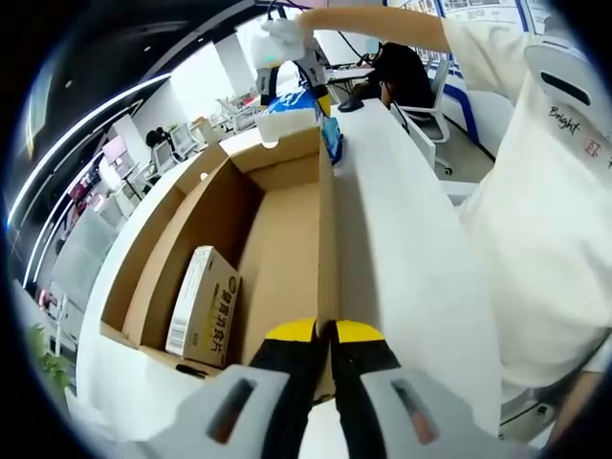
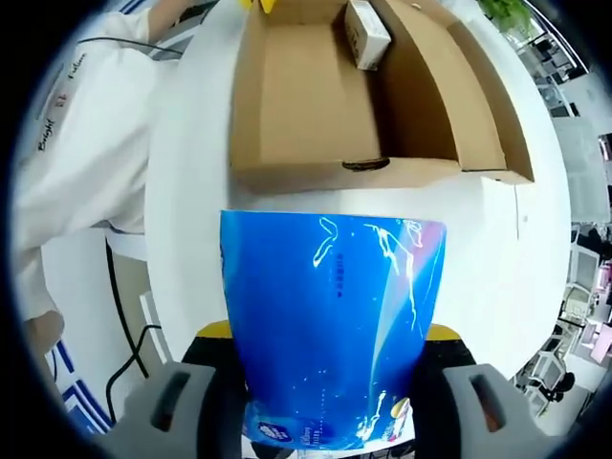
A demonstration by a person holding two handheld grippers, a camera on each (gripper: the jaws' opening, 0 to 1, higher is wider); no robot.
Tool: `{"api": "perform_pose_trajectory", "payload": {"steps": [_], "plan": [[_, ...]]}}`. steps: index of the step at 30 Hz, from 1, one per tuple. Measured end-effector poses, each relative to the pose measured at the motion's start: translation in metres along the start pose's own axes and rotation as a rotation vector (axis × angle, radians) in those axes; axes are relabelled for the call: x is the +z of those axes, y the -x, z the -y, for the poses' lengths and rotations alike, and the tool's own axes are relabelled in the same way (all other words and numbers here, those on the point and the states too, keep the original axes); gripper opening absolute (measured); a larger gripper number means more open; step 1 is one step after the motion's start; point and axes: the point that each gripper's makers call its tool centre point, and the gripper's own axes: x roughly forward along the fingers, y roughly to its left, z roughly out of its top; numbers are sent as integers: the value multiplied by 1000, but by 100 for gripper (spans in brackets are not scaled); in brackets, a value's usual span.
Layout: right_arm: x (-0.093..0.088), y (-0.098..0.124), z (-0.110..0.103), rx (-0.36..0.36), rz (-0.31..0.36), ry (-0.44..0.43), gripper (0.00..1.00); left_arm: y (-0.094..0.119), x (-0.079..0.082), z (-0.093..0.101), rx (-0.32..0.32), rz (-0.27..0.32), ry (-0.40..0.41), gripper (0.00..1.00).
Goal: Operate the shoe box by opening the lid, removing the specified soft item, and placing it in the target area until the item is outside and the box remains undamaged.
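We had the blue soft pack point(image 2: 330, 325) clamped in our right gripper point(image 2: 330, 335), outside the open shoe box point(image 2: 287, 105), above the white table point(image 2: 497, 249). It looked light, squashy, slippery. Our left gripper point(image 1: 325, 332) pinched the box wall.

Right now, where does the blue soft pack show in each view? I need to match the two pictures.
Left gripper view: the blue pack is small, near the top centre, past the far end of the cardboard box.
Right gripper view: the blue pack is large at lower centre, held in the right gripper, outside the box.
Shared landmark: the small carton inside the box.
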Motion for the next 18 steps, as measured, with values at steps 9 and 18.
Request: {"api": "perform_pose_trajectory", "payload": {"steps": [9,18], "plan": [[1,-5,-2,8,9,-7,69,0,0,0,3,0,5,4],[0,-9,-5,15,-8,-1,70,0,0,0,7,3,2,4]]}}
